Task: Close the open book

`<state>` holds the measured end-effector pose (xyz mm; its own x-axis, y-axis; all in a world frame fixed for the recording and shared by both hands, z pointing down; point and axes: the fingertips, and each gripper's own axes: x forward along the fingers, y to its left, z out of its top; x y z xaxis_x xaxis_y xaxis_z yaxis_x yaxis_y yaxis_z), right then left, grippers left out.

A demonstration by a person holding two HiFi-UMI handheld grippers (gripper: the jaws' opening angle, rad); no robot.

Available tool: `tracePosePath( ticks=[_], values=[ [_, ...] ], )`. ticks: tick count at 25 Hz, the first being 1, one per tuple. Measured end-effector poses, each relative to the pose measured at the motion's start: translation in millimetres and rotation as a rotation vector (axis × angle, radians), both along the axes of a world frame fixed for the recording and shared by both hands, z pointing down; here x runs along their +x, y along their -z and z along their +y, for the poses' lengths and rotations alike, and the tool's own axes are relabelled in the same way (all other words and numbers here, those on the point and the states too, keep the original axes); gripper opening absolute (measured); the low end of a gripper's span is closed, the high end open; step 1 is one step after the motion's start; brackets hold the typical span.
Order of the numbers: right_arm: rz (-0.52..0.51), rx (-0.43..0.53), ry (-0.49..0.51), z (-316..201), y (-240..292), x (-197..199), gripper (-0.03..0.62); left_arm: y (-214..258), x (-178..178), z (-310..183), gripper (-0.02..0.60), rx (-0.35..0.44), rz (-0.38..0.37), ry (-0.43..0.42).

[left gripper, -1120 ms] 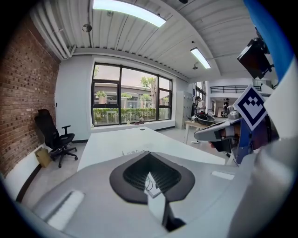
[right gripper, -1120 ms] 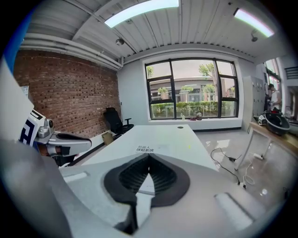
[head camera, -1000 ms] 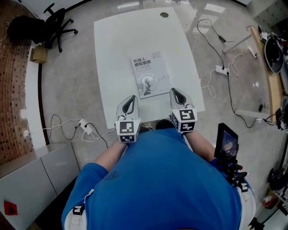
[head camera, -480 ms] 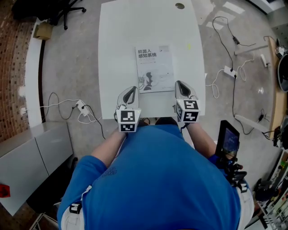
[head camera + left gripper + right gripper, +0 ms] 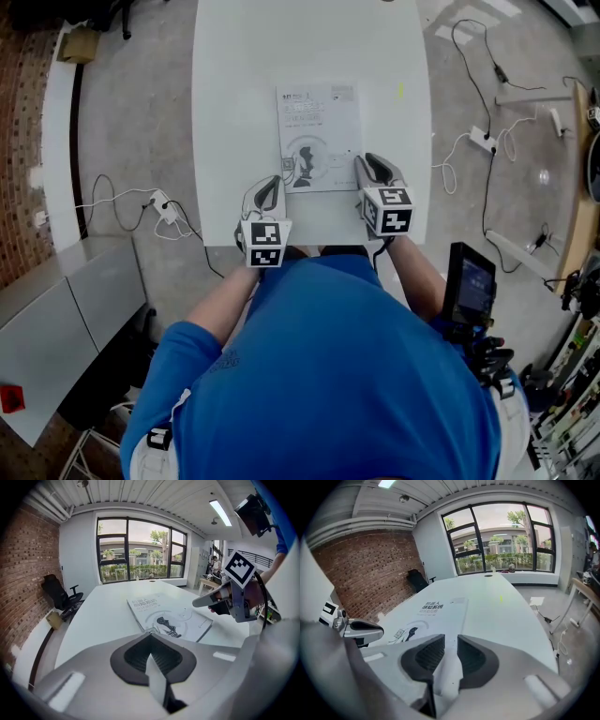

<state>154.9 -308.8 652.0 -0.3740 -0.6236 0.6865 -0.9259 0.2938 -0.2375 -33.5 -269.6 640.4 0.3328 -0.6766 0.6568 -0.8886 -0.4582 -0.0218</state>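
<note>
white paperback book with a dark printed title [image 5: 319, 136] lies flat between two grippers

we find it near the front edge of the white rectangular table [image 5: 234, 112], cover up, and to us it looks already shut. the grey left gripper [image 5: 266, 190] sits just off its near left corner and the grey right gripper [image 5: 373, 169] at its near right corner; we judge they flank it so either can reach a cover edge. the head view gives this layout but not the jaws. the left gripper view shows its dark pads pressed together on nothing. the right gripper view shows a narrow gap, its jaws having just been opening, with only bare table showing through. each gripper view also catches the other gripper side-on above the table
</note>
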Motion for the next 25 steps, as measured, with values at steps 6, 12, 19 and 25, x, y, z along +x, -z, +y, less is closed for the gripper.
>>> tracePosePath(
  ticks=[6,12,19,25],
  values=[
    [-0.021,-0.100,0.025,-13.4,-13.1,-2.8,0.092,-13.5,-4.2,-4.1,0.005,-0.043,-0.016,0.007],
    [-0.066,-0.178,0.029,-19.1,-19.4,-6.7,0.094,-19.5,-6.0,-6.1,0.005,-0.066,-0.021,0.006],
    [-0.109,-0.209,0.019,-19.6,-18.9,-5.9,0.093,-26.4,-1.4,-6.6,0.005,-0.091,-0.031,-0.021],
    [-0.176,-0.219,-0.004,-8.2,-13.5,-3.8,0.092,-31.0,-1.4,-3.8,0.005,-0.101,-0.040,-0.027]
  ],
)
